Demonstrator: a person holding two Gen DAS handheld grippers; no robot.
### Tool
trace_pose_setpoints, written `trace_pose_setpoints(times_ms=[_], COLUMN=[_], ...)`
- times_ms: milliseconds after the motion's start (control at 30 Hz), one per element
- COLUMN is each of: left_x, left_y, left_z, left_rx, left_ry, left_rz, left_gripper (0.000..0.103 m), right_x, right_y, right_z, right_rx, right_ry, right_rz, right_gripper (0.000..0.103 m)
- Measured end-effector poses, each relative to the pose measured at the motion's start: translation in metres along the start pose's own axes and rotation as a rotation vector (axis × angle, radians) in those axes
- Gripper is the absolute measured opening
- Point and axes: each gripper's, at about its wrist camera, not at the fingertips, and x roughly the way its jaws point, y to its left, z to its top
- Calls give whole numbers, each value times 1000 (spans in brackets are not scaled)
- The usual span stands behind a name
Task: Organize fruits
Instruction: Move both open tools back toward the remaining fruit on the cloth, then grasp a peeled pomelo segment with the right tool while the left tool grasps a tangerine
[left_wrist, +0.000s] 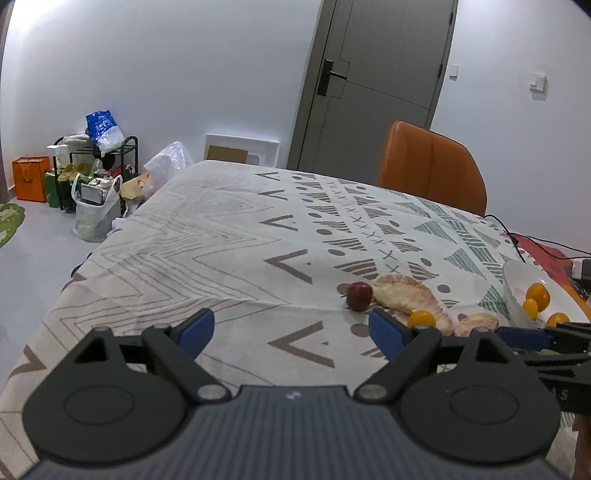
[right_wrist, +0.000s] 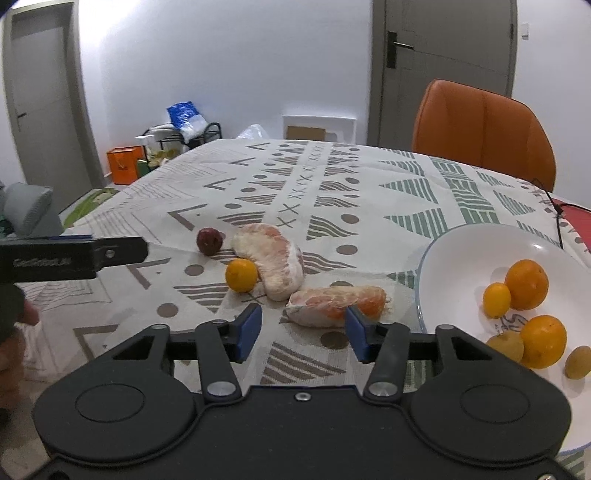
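Both grippers (right_wrist: 303, 330) wide; pomelo (right_wrist: 332, 302) prob. untouched.

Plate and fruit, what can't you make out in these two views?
- Plate: right wrist view, near and right rim cut by the frame edge and the right gripper.
- Plate's printed mark: right wrist view, partly behind oranges, too small.
- Pomelo piece: left wrist view, lower part behind the left gripper.

Oranges (right_wrist: 526, 284) in bowl (right_wrist: 461, 251), pomelo pieces (right_wrist: 275, 258) left, on table (right_wrist: 369, 177)
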Motion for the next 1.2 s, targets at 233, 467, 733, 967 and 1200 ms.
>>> trace_pose_setpoints(times_ms=[233, 467, 733, 967, 1200], left_x=[0, -1, 0, 0, 2], left_y=[9, 12, 12, 2, -12], left_z=[-1, -1, 0, -1, 1], left_rx=[-27, -41, -43, -14, 10], left_ry=[0, -7, -7, -6, -7], left_rz=[-10, -15, -12, -24, -50], left_gripper=[89, 89, 89, 89, 88], right_x=[8, 16, 25, 23, 14], right_y=[2, 5, 3, 0, -1], right_z=[4, 9, 7, 5, 1], right_rx=[2, -27, -43, -53, -63], right_ry=[3, -1, -1, -6, 9], right_rz=[-37, -103, -126, -106, -96], right_gripper=[49, 48, 46, 42, 14])
